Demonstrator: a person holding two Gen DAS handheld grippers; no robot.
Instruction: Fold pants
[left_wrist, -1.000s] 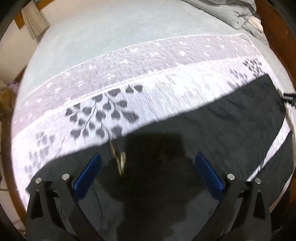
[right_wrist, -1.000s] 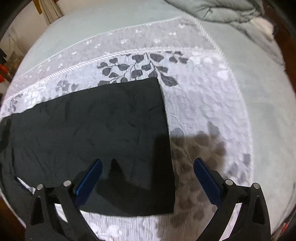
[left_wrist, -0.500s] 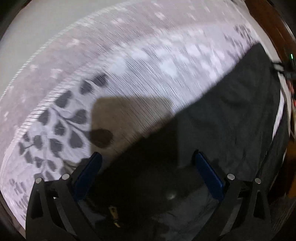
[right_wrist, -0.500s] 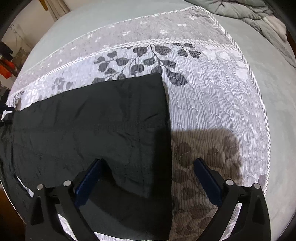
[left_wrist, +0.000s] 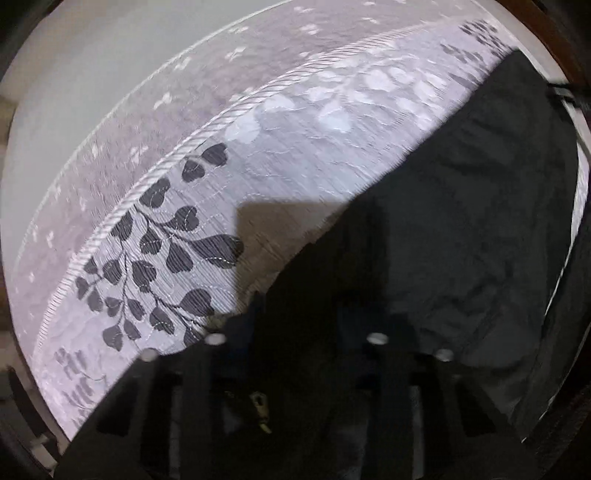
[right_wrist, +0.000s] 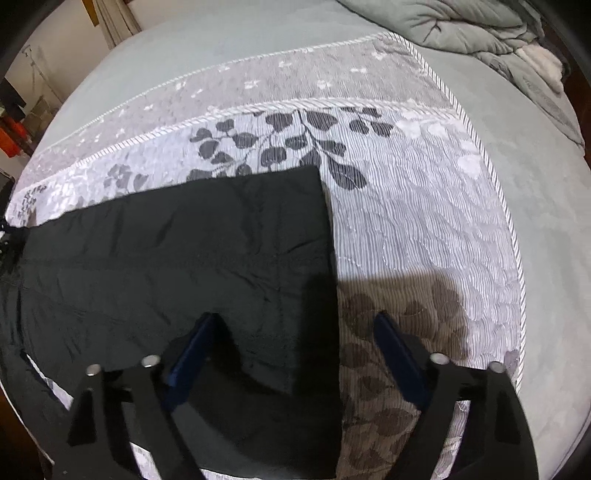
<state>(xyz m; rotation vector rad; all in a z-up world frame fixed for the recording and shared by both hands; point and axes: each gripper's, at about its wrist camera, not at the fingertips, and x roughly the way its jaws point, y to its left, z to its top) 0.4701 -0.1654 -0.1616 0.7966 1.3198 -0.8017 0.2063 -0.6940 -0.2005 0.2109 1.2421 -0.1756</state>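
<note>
Black pants (right_wrist: 166, 251) lie flat on a patterned bedspread (right_wrist: 406, 206). In the right wrist view my right gripper (right_wrist: 295, 321) hovers low over the leg hem, whose straight edge runs between its blue pads. The jaws are closing and stand clear of the cloth. In the left wrist view the pants (left_wrist: 461, 221) fill the lower right, with a brass zipper pull (left_wrist: 260, 410) near the bottom. My left gripper (left_wrist: 301, 317) points straight down on the dark waist end. Its jaws are closing, narrow, with black cloth between them. Shadow hides whether the pads press.
The leaf-patterned bedspread (left_wrist: 295, 155) lies on a plain grey-green bed. A rumpled grey duvet (right_wrist: 461, 26) is heaped at the far right corner. A dark wooden bed frame (left_wrist: 546, 37) borders the right side. Room clutter shows past the left edge.
My left gripper has sunk closer to the pants' waist end, rolled, and its jaws have drawn well together. The right gripper's jaws have narrowed a little; it stayed in place.
</note>
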